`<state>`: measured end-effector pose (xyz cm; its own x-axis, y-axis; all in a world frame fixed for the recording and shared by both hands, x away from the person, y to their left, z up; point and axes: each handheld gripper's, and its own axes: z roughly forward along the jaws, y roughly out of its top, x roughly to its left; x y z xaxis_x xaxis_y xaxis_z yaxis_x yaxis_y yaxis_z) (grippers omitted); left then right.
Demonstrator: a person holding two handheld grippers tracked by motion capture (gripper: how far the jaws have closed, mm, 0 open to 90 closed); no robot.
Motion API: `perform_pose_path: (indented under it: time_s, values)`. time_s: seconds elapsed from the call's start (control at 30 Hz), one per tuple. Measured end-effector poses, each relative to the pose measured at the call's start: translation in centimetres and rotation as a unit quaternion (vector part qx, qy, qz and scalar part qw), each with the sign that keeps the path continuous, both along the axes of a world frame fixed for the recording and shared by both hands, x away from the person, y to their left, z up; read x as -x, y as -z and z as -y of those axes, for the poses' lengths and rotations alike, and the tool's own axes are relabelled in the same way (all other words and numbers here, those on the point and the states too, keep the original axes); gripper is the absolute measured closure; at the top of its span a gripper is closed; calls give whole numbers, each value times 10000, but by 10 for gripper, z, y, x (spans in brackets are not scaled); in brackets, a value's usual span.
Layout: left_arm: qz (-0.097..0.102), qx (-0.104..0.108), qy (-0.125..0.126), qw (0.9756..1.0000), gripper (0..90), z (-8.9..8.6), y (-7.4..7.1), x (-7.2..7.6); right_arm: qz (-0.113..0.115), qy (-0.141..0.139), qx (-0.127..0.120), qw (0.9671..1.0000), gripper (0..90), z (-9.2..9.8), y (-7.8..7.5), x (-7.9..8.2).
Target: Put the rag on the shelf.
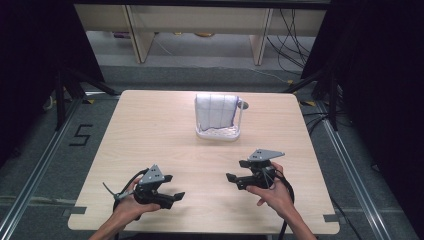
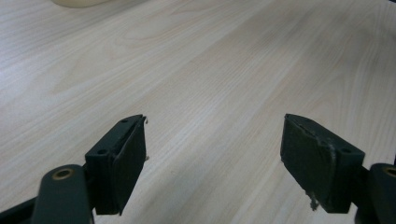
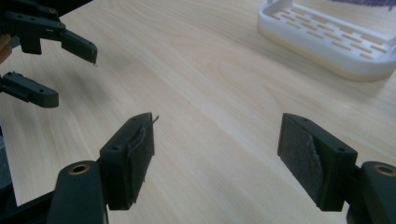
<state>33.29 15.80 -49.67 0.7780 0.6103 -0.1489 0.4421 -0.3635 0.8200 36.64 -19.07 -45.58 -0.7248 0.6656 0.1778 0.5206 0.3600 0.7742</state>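
A white slotted rack (image 1: 216,132) stands at the far middle of the wooden table (image 1: 150,135), with a pale checked cloth (image 1: 215,111) draped over its rail. The rack's base (image 3: 327,37) lies ahead and to the right in the right gripper view. My left gripper (image 1: 172,187) is held low over the near left of the table, jaws wide apart and empty (image 2: 212,144). My right gripper (image 1: 237,172) hovers at the near right, also open with nothing between its jaws (image 3: 215,149). Both point toward the table's middle. The left gripper (image 3: 70,70) appears at the upper left of the right gripper view.
Bare wood lies between the grippers and the rack. Dark stands (image 1: 65,85) and cables (image 1: 295,35) flank the table on the grey floor. A "5" mark (image 1: 81,135) is taped on the floor at the left. Wooden furniture legs (image 1: 260,40) stand beyond the far edge.
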Motion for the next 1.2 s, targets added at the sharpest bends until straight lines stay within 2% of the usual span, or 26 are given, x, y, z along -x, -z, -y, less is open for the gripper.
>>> perform_pose_path:
  time_s: [0.07,0.1,0.13,0.17,0.2,0.23,0.3,0.33,0.4,0.43,0.47,0.5,0.53,0.6,0.63,0.67,0.73,0.77,0.8,0.83,0.87,0.9,0.93,1.0,1.17,1.2]
  values:
    - [57,-54,-9,10000,220,-1,-1,2,-23,-27,20,10000,279,2,4,4]
    - [80,-43,-22,10000,220,-2,-1,3,-117,11,-27,9999,279,2,6,7]
    - [65,-21,-46,10000,220,-2,0,5,-67,-99,-58,9999,279,4,9,7]
    - [67,53,-86,9999,220,-2,1,6,-102,-83,-46,9999,278,4,11,9]
    - [79,-19,-69,9999,220,-3,1,8,-86,2,31,10000,274,6,11,11]
    - [74,-6,-68,9999,220,-2,3,10,-237,6,-82,9997,271,6,13,14]
    - [65,-58,-24,10000,219,-3,3,12,-156,-85,-68,9998,261,8,16,15]
    - [91,11,-32,10000,219,-3,4,13,-166,-48,-99,9998,255,9,16,17]
    - [39,-52,-15,10000,217,-3,4,16,-341,69,-128,9993,231,9,16,23]
    - [53,-13,-78,10000,217,-2,6,17,-209,-5,-101,9997,225,10,18,22]
    - [15,-68,-10,10000,216,-2,6,18,-217,79,-65,9997,224,11,18,25]
    - [18,-60,-3,10000,215,-2,6,19,-288,29,-206,9994,219,9,20,27]
    - [18,-47,-37,10000,215,-1,7,21,-214,-44,-124,9997,211,11,21,27]
    - [-13,-35,8,10000,213,-1,8,22,-184,17,-72,9998,194,10,24,32]
    - [0,-38,0,10000,213,-1,8,24,-287,1,-132,9995,188,9,26,34]
    - [25,-132,24,9999,212,-2,8,25,-192,-57,-44,9998,184,10,27,35]
    - [0,-109,12,9999,208,-2,8,27,-351,30,-50,9994,183,10,28,41]
    - [-3,-62,-23,10000,201,-2,8,28,-239,-58,-96,9997,179,11,31,41]
    - [-26,-53,-42,10000,186,-2,8,29,-280,-86,-64,9995,172,11,32,43]
    - [42,-115,-8,9999,175,-4,7,29,-362,22,-38,9993,166,11,32,47]
    - [42,-72,-9,10000,166,-4,8,30,-392,25,-21,9992,166,10,33,50]
    - [63,-135,3,9999,161,-5,7,31,-487,8,-44,9988,165,10,34,52]
    - [37,-123,3,9999,159,-5,8,32,-401,-63,47,9992,165,11,36,52]
    - [6,-120,62,9999,155,-4,8,34,-418,-33,111,9991,165,11,37,56]
    - [79,-286,145,9995,147,-4,7,41,-375,-19,148,9992,165,11,39,65]
    - [98,-435,212,9988,147,-5,6,42,-393,25,158,9991,164,11,39,67]
